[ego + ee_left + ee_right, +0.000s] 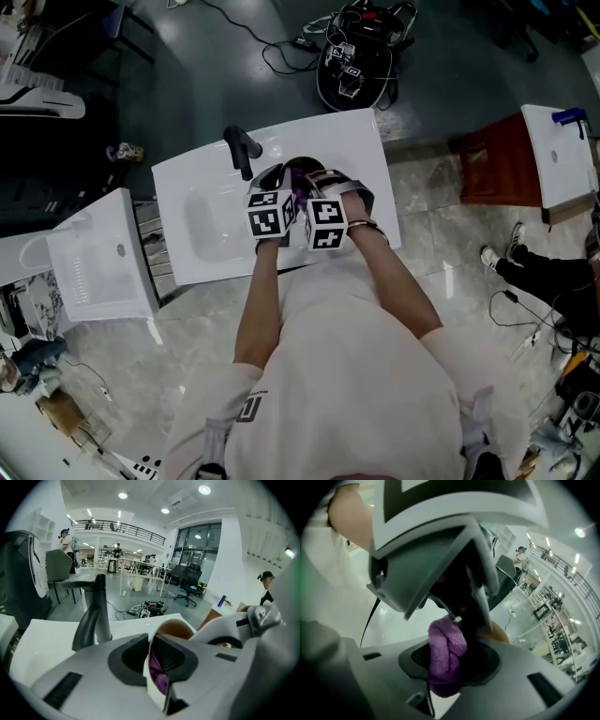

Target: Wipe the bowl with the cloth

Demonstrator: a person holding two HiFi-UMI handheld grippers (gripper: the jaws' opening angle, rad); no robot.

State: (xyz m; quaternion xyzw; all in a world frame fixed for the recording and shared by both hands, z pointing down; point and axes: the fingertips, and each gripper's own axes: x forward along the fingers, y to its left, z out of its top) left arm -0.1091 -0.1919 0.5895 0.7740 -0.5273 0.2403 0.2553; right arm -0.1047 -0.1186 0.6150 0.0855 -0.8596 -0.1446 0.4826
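Hiding most of the bowl (175, 628), left gripper (153, 654) pinches its rim; right gripper (451, 663) pinches the cloth (445, 641).

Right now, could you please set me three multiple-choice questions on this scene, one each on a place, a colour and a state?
1. Where is the bowl held?
A. over the white washbasin
B. over the grey floor
C. over the brown cabinet

2. What colour is the cloth?
A. green
B. purple
C. yellow

3. How does the right gripper stand?
A. open and empty
B. shut with nothing in it
C. shut on the cloth

Answers:
1 A, as the head view shows both grippers together above the white basin top.
2 B, as the right gripper view shows purple terry fabric.
3 C, as the cloth is bunched between its jaws.
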